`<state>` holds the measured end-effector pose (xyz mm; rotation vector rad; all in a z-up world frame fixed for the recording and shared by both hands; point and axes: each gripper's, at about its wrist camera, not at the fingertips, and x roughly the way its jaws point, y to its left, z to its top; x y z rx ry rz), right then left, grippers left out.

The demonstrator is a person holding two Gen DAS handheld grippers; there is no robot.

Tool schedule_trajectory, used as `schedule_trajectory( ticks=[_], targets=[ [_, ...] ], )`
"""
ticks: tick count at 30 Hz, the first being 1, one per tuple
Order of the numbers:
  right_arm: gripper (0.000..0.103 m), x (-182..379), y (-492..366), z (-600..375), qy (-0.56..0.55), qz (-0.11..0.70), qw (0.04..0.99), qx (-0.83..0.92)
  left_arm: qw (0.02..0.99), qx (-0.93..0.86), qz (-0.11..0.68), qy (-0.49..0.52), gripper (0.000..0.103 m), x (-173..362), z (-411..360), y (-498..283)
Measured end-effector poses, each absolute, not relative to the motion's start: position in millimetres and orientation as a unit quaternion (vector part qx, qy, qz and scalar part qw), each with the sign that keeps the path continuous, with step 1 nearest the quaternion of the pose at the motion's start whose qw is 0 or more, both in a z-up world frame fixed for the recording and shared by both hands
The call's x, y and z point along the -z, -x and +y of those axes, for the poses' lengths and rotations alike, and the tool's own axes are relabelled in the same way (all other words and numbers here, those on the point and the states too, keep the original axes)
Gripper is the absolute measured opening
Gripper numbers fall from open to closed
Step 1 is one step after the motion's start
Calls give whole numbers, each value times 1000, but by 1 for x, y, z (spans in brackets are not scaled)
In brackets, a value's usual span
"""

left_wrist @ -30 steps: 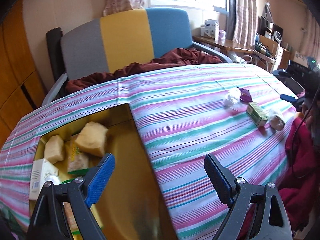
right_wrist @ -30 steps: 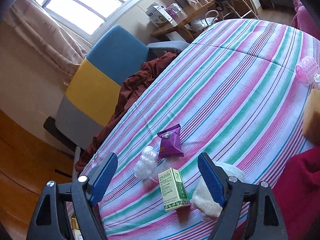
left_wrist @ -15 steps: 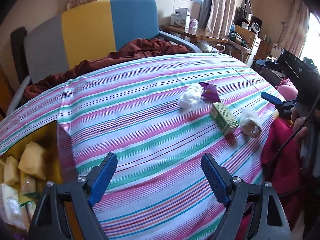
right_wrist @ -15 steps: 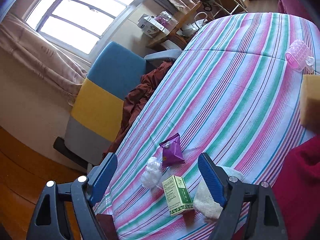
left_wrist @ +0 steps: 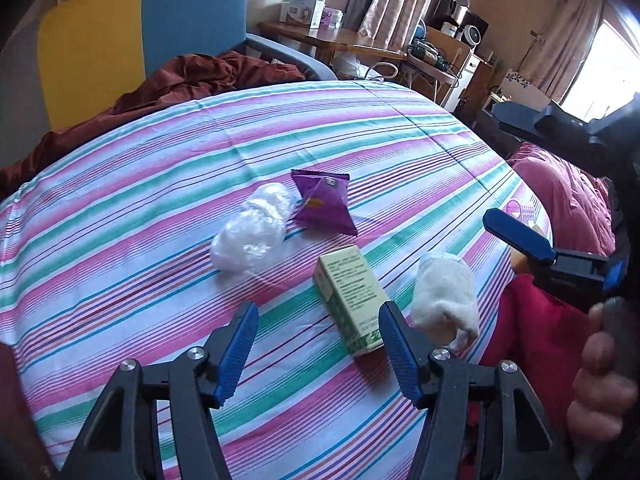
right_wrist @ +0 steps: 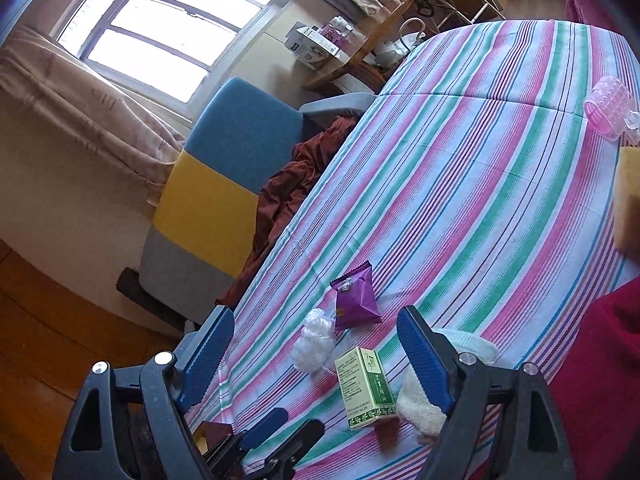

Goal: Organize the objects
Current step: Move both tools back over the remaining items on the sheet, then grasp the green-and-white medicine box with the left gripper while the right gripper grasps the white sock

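Four items lie close together on the striped tablecloth [left_wrist: 132, 248]: a green carton [left_wrist: 352, 296] [right_wrist: 366, 386], a crumpled clear plastic wad [left_wrist: 250, 232] [right_wrist: 314, 344], a purple snack packet [left_wrist: 322, 204] [right_wrist: 356, 298] and a rolled white cloth [left_wrist: 446, 296] [right_wrist: 420, 404]. My left gripper [left_wrist: 317, 316] hovers just short of the carton, jaws closing, with nothing between the pads. The carton's near end sits by its right finger. My right gripper [right_wrist: 316, 322] is open and empty, over the same group from the other side. It also shows at the right in the left wrist view, as the right gripper [left_wrist: 516, 236].
A grey, yellow and blue armchair [left_wrist: 140, 28] with a maroon cloth [left_wrist: 192, 80] stands behind the table. A pink roller [right_wrist: 608, 108] and a yellow block [right_wrist: 628, 200] lie further along the cloth. Red fabric [left_wrist: 532, 332] hangs at the near edge. A hand [left_wrist: 600, 380] grips the right tool.
The left gripper has swung right, away from the yellow box of items, to the green carton, and its jaws have narrowed. The right gripper has stayed nearly still, tilting slightly.
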<state>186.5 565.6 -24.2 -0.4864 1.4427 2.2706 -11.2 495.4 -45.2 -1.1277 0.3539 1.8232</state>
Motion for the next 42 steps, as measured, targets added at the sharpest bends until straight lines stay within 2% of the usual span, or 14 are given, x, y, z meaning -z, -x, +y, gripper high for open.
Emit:
schedule_trajectory(
  ticks=[5,6,7,9,12,25,29,34,42],
  targets=[
    [85,24,-185,565,175,517,197,-815,459,-731,143,485,62,63,529,13],
    [85,24,-185,565,175,517,196,-815,455,-728,151,490,58,69,535,13],
    [85,24,-185,566,175,517,196,-815,454,-724,157,495,46,77,540,14],
    [85,25,-185,566,175,518,196,-814,443,-732,175,487,30,85,539,12],
    [85,25,-185,566,178,519,202,-812,454,-736,171,473,30,81,521,10],
    [85,32,-182,567,209,522,233,-794,377,-800,136,447,30,82,379,5],
    [85,33,-181,566,229,512,258,-787,379,-803,135,440,30,84,362,0],
    [85,37,-178,567,284,488,346,-750,386,-800,122,443,30,85,362,2],
    [85,62,-157,573,396,477,361,-697,402,-798,104,436,31,86,351,3]
  ],
)
